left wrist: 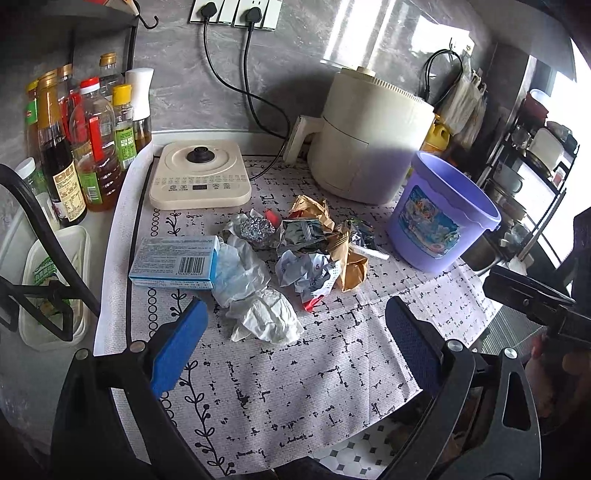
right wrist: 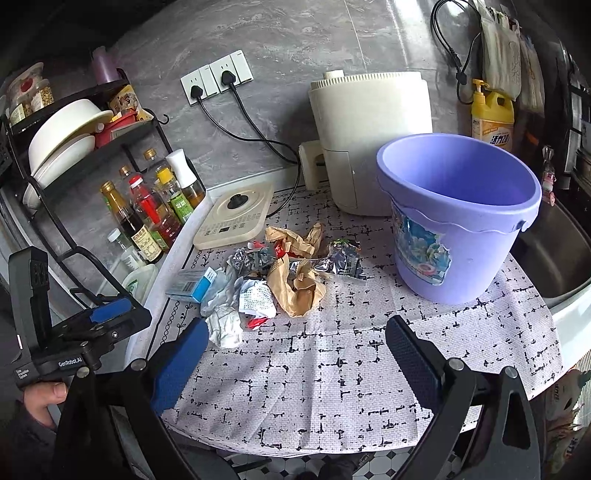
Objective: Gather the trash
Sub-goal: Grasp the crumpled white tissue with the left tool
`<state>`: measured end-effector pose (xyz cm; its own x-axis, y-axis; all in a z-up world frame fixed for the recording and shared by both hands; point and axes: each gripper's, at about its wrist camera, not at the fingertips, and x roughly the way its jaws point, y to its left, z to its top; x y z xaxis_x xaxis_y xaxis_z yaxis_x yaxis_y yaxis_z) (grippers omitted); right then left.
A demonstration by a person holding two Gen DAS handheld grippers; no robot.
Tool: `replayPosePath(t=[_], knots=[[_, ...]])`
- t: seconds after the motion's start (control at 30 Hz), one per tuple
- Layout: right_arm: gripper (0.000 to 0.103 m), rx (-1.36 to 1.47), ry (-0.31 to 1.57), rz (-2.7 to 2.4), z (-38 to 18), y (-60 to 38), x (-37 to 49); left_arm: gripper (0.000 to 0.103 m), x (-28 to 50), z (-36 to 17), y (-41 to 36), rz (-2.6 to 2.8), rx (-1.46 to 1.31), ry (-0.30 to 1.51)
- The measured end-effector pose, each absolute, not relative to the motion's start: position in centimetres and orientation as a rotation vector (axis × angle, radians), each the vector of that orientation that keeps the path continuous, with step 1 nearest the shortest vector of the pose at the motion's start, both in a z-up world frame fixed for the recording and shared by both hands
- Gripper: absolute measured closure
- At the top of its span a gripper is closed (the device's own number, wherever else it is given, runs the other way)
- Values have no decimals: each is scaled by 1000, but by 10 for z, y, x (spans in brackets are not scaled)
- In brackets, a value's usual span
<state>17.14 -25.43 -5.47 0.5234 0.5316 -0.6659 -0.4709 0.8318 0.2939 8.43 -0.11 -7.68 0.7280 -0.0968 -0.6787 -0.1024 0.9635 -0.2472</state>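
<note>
Left tool [left wrist: 291, 354] and right tool [right wrist: 295, 356]: both held spread, nothing gripped, kept short of the litter for approach | trash pile [left wrist: 288, 251]: heaped mid-bench on patterned mat [right wrist: 332, 369] | purple bucket [right wrist: 458, 214]: upright, apparently unfilled, set just beside pile, judged the receptacle.

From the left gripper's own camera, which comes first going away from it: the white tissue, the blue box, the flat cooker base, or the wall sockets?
Measured from the left gripper:
1. White tissue, just ahead between the fingers.
2. Blue box, further on, to the left.
3. Cooker base, behind the box.
4. Wall sockets, farthest, up on the wall.
</note>
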Motion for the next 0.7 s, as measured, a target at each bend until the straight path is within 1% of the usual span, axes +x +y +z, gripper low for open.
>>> replayPosePath(t=[0.13, 0.23, 0.33, 0.47, 0.63, 0.7], knots=[[13, 93, 857, 608, -67, -250, 183, 24, 101, -94, 2, -3, -295, 805], [15, 104, 878, 610, -75, -247, 192, 30, 114, -110, 3, -2, -301, 847], [17, 104, 898, 617, -83, -243, 198, 32, 126, -126, 4, 2, -306, 880], [21, 95, 932, 639, -92, -232, 205, 32, 137, -143, 8, 35, -311, 914], [33, 99, 983, 700, -103, -212, 211, 32, 149, -160, 14, 51, -329, 940], [35, 82, 999, 730, -106, -200, 212, 37, 153, -167, 14, 48, -331, 954]])
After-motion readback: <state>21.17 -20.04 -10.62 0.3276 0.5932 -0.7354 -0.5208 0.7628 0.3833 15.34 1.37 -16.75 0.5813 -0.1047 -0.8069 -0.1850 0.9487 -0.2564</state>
